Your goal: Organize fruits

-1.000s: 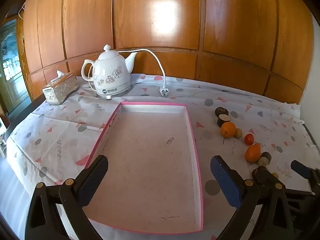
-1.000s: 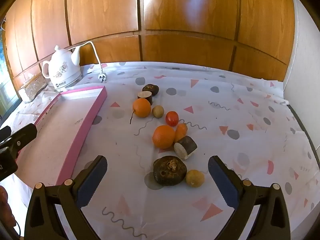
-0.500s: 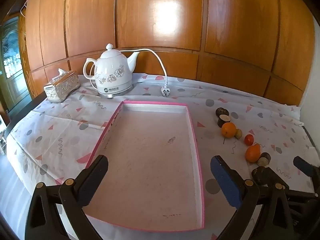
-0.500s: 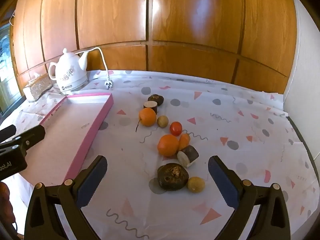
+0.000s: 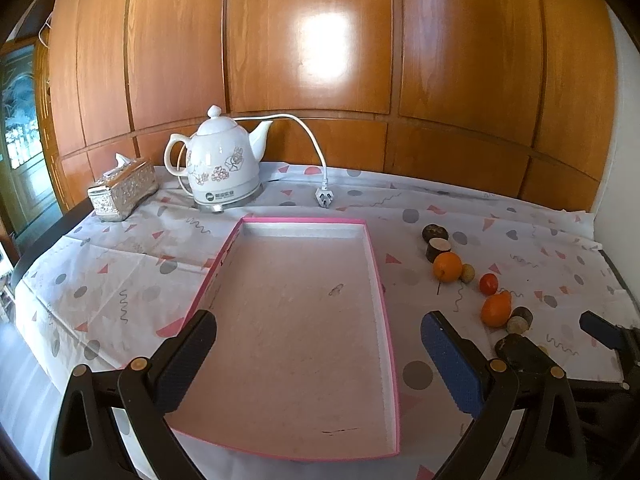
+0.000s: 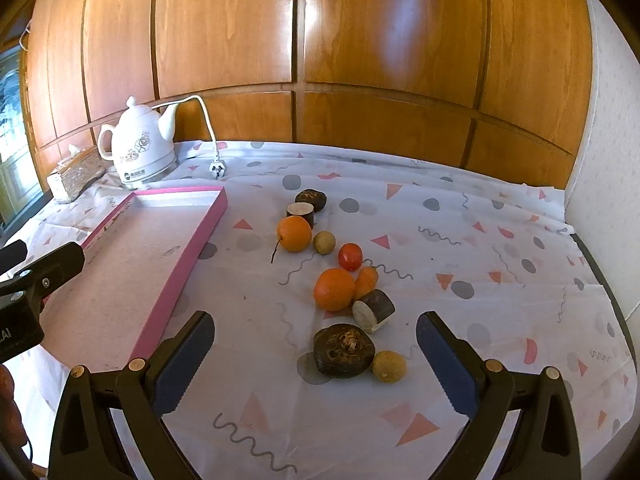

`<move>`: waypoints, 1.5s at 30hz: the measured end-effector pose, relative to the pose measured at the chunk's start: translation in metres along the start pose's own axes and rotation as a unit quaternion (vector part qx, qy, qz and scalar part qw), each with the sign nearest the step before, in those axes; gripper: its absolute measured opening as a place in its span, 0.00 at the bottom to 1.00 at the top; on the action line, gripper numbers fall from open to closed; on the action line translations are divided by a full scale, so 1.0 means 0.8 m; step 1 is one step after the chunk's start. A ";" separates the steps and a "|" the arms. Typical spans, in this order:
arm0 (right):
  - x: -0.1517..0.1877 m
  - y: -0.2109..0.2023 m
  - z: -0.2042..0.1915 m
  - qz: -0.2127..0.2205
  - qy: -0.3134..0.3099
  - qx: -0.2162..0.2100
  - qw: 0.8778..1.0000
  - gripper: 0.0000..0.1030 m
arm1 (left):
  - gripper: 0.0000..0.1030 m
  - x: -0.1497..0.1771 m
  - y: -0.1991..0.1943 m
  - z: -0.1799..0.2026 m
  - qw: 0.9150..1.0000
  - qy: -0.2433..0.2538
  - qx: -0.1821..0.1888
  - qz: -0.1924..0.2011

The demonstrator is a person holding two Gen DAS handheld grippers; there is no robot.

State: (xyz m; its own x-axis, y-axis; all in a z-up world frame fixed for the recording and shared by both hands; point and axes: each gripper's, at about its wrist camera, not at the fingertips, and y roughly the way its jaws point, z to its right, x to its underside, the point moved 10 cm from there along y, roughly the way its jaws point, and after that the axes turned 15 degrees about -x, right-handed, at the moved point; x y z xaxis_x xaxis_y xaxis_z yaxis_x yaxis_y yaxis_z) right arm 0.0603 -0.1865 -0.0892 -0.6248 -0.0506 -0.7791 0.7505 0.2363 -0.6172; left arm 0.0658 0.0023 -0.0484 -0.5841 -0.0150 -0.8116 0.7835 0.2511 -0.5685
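A shallow pink-rimmed tray [image 5: 382, 304] lies empty on the patterned tablecloth; it also shows at the left of the right wrist view [image 6: 200, 236]. Right of it lies a line of fruit: two oranges [image 6: 334, 289] [image 6: 295, 233], a red tomato [image 6: 350, 256], a small carrot-like orange piece [image 6: 366, 281], dark brown round fruits [image 6: 344, 350] [image 6: 311, 199], cut dark pieces [image 6: 374, 311] and small yellowish balls [image 6: 389, 366]. My left gripper [image 5: 318, 358] is open above the tray's near half. My right gripper [image 6: 316, 364] is open, with the near dark fruit between its fingers' line of sight.
A white floral electric kettle [image 5: 222, 166] with cord and plug [image 5: 324, 198] stands behind the tray. A silver tissue box [image 5: 122, 190] sits at the far left. A wood-panelled wall runs behind; a white wall bounds the right side [image 6: 600, 160].
Both grippers have drawn back and risen a little, so the tray and fruit look slightly farther away. Nothing on the table has moved.
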 end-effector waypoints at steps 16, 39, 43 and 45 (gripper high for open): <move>-0.001 -0.001 -0.004 0.001 -0.004 -0.003 1.000 1.00 | 1.00 0.002 0.000 0.002 1.000 0.000 0.002 -0.005; 0.022 0.009 0.030 -0.034 0.031 -0.015 0.999 0.94 | 1.00 0.011 0.002 0.031 0.997 0.009 0.068 -0.026; 0.048 0.008 0.066 -0.056 0.074 -0.015 0.996 0.79 | 1.00 0.015 -0.002 0.051 0.993 0.012 0.112 -0.033; 0.061 0.007 0.083 -0.065 0.091 -0.016 0.994 0.66 | 1.00 0.018 -0.004 0.062 0.991 0.021 0.123 -0.037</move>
State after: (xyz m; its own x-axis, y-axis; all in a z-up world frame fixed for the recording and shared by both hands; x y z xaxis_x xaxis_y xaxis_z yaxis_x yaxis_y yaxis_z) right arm 0.0487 -0.2520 -0.1378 -0.7473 0.0937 -0.6579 0.6552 0.2693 -0.7059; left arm 0.0657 -0.0465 -0.0647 -0.6461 0.0162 -0.7630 0.7632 0.0063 -0.6461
